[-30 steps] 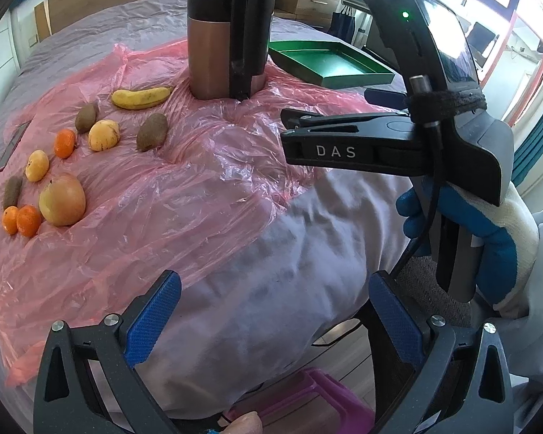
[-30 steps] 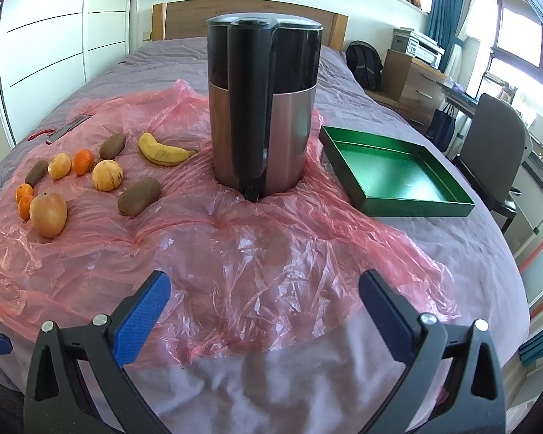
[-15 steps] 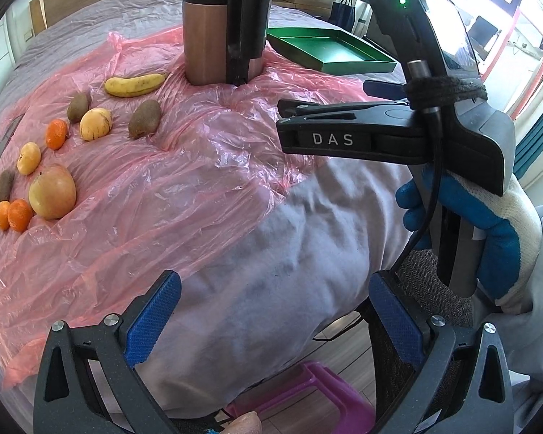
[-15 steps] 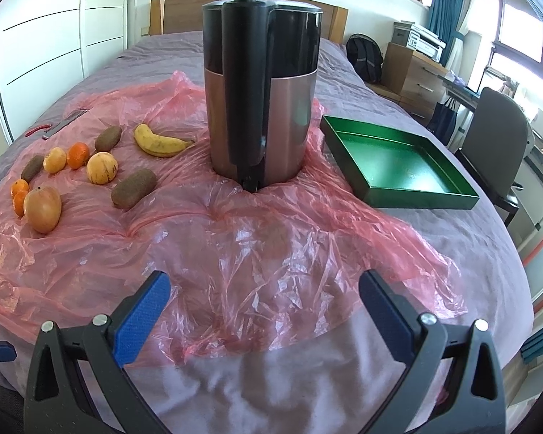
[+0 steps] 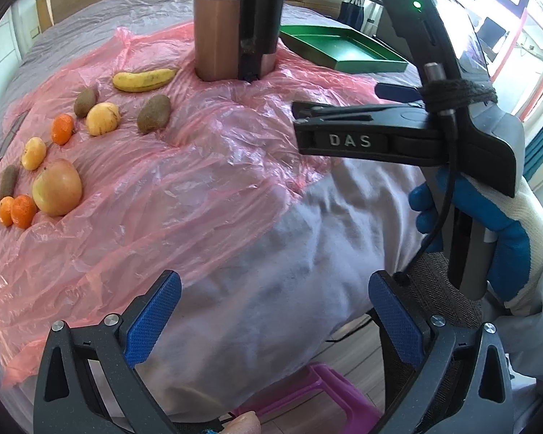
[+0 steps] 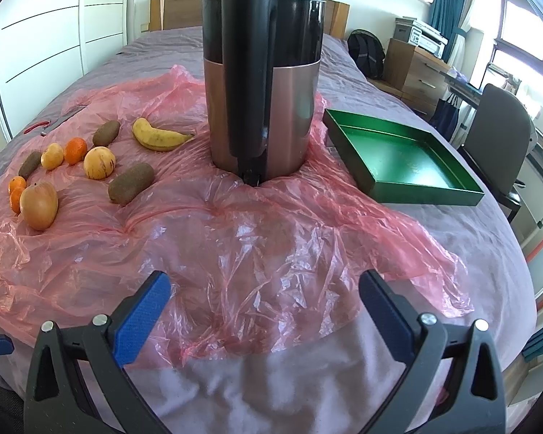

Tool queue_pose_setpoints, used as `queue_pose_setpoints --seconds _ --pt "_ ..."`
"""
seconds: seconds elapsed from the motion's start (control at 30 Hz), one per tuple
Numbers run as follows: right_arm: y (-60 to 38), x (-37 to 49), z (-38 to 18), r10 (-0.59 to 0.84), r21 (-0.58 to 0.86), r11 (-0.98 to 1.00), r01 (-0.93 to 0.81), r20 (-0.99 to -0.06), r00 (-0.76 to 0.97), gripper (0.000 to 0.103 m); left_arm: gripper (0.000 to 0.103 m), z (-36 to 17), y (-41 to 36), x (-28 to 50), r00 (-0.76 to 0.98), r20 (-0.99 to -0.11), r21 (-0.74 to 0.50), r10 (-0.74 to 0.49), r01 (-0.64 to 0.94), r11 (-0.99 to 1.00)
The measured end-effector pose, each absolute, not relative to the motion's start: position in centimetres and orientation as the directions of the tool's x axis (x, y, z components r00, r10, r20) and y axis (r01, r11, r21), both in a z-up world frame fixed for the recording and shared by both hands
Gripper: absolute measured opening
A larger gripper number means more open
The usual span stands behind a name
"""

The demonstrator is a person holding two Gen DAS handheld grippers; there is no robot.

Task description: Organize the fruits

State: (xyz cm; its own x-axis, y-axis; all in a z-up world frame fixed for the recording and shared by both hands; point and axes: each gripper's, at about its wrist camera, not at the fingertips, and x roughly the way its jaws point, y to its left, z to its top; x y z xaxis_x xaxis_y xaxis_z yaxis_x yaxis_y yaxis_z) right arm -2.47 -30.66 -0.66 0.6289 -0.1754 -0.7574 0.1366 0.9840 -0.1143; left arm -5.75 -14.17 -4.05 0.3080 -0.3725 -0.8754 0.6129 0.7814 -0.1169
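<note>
Both have edged toward the kettle (image 6: 262, 86); left hand-held gripper (image 5: 271, 322) and right hand-held gripper (image 6: 264, 311) hover level, jaws apart

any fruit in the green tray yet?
No, the tray is bare inside; the banana and the other fruit lie on the pink plastic sheet left of the kettle.

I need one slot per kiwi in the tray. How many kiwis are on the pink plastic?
3. One kiwi lies nearest the kettle, one sits left of the banana, one is at the far left beside the small oranges. None seems hidden.
</note>
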Motion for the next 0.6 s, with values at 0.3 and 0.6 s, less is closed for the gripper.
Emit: queue_pose_setpoints --seconds 0.3,0.6 --pt "-29.7 -2.5 -0.1 -0.159 -0.113 0.987 0.113 -0.747 0.645 0.103 0.102 -3.8 -11.1 -4.3 0.442 -0.843 -0.044 -0.306 0.509 0.859" --pt "-28.9 -2.6 0.8 -0.143 -0.106 0.99 0.096 -0.728 0.67 0.103 0.102 -2.8 -8.7 -2.5 0.503 -0.832 -0.013 -0.235 0.405 0.914"
